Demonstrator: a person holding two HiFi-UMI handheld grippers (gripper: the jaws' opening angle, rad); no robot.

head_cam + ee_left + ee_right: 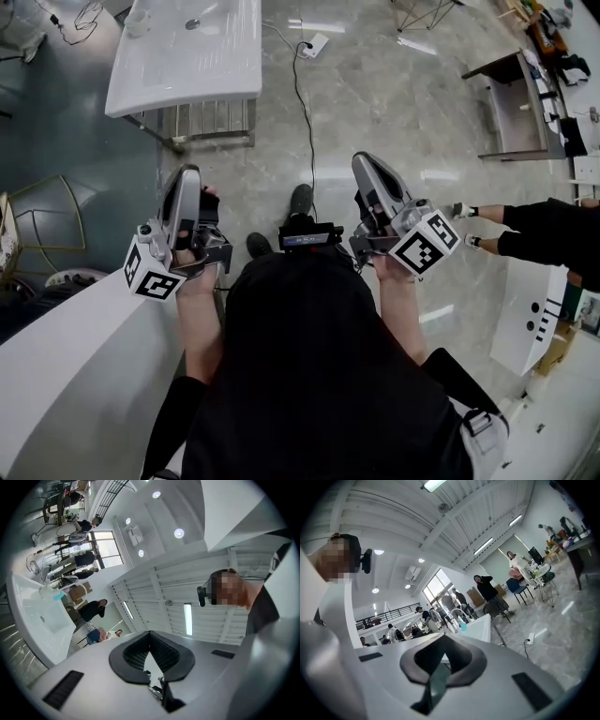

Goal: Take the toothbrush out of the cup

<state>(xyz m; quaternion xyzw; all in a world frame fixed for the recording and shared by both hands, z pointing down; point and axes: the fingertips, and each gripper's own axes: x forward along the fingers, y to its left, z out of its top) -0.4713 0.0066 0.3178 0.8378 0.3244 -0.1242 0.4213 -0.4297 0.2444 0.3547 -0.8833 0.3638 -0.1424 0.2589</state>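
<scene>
Two handheld grippers hover over a marble floor (375, 103) in front of the person holding them. The left gripper (190, 178) and the right gripper (366, 164) each have their jaws pressed together on nothing. Both are well apart from the white sink (187, 70) at the top of the head view, where a small cup (139, 22) sits near its left edge. The toothbrush is too small to make out; the right gripper view shows only a teal shape (462, 626) on the sink.
</scene>
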